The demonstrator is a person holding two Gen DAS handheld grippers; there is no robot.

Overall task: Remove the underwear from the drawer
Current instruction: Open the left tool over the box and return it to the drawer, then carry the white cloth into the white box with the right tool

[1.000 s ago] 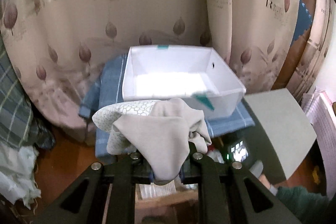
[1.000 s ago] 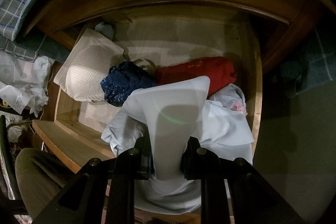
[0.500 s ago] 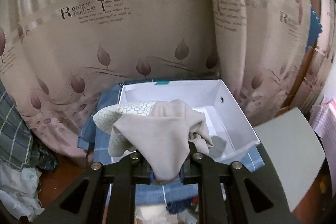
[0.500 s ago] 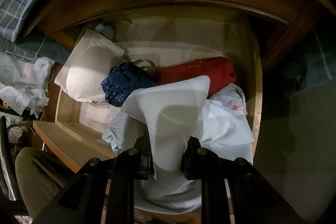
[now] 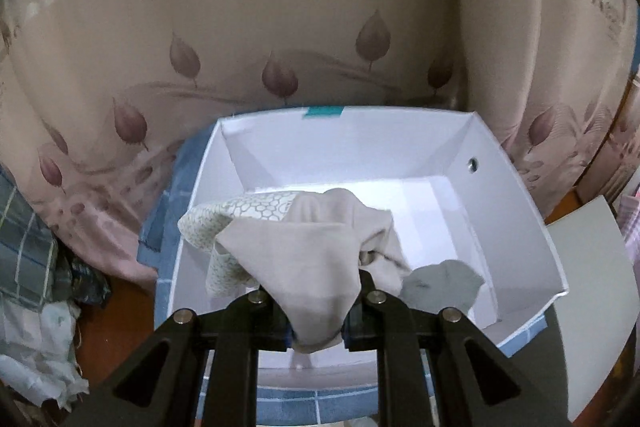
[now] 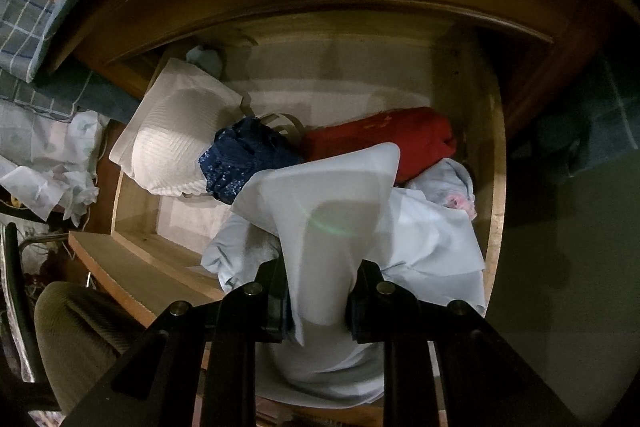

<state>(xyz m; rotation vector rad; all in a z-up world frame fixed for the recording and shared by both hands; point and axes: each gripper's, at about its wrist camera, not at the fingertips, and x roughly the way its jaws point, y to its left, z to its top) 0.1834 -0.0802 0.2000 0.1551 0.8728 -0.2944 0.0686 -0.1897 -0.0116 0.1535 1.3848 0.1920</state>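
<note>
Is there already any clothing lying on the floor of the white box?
No: the white box shows only its bare bottom; the beige underwear hangs clamped in the left gripper above it.

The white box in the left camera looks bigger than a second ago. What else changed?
The left gripper, still clamped on the beige underwear, has carried it up over the white box. The right gripper stayed put over the drawer, still pinching the pale blue garment. Nothing was released.

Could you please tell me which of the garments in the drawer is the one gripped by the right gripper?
The pale blue garment, pinched in the right gripper at the near end of the drawer; the red, navy and white ribbed pieces lie untouched beyond.
</note>
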